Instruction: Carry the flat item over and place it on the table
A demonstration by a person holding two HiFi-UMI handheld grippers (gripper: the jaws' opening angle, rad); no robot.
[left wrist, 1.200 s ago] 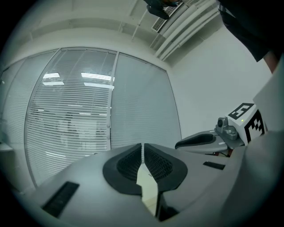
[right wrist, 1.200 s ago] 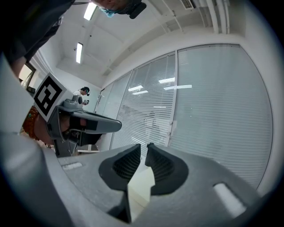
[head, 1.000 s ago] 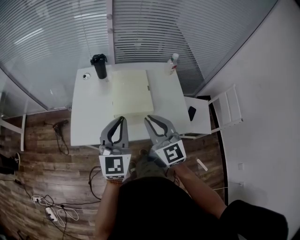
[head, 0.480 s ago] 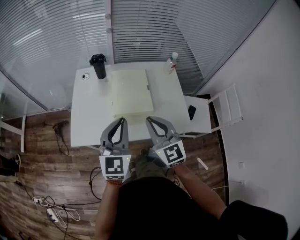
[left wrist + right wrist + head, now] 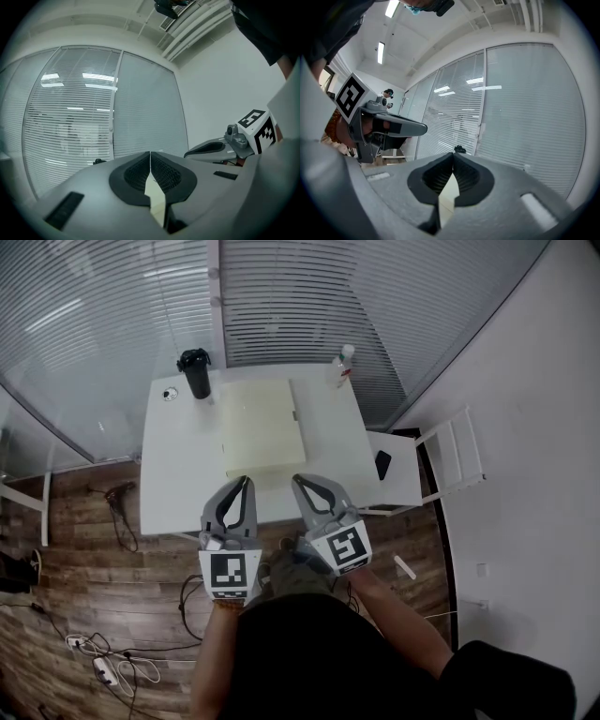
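Board [image 5: 262, 426] — beyond L gripper [image 5: 245, 482], R gripper [image 5: 298, 480]

Board [image 5: 262, 427] showing pale cream against white counter [image 5: 178, 474]. Flask [image 5: 196, 373] reading black. Bottle [image 5: 341, 367] looking clear, red at label. Left tool [image 5: 244, 481] and right tool [image 5: 299, 479] both showing grey with black pads and black-and-white square patterns. Floor [image 5: 84, 549] showing brown wood grain. Blinds [image 5: 281, 296] running in fine pale stripes. Chair [image 5: 412, 474] reading white.

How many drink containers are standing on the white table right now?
2. A black tumbler stands at the back left of the white table, a clear bottle at its back right, with the flat cream board between them. None seems hidden.
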